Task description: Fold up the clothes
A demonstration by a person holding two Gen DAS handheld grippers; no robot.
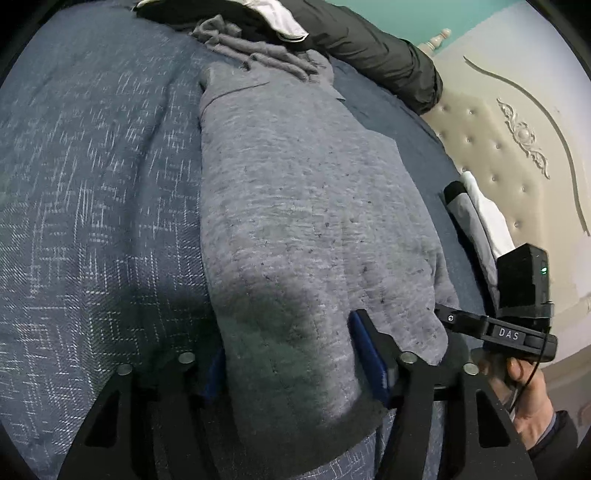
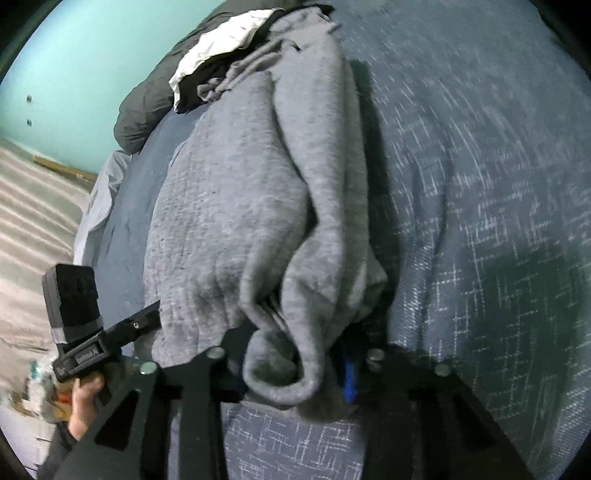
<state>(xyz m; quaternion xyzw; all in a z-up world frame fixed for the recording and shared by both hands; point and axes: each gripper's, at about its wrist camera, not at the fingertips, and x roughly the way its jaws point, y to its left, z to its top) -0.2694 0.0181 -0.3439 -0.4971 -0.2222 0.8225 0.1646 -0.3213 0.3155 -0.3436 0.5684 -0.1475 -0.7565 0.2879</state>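
Observation:
A grey hoodie (image 1: 295,206) lies lengthwise on a blue patterned bedspread (image 1: 92,221), its hood at the far end. My left gripper (image 1: 291,365) has the hoodie's near hem between its blue pads (image 1: 369,354), which stand wide apart around the thick cloth. In the right wrist view the hoodie (image 2: 229,206) is bunched into a fold, and my right gripper (image 2: 295,369) is shut on the rolled near edge. The right gripper also shows in the left wrist view (image 1: 498,328), and the left gripper in the right wrist view (image 2: 96,343).
A black jacket (image 1: 369,48) with a white garment (image 1: 280,18) lies at the far end of the bed. A beige tufted headboard (image 1: 517,155) stands to the right. Folded clothes (image 1: 476,225) lie by it. A teal wall (image 2: 81,74) and striped floor show at left.

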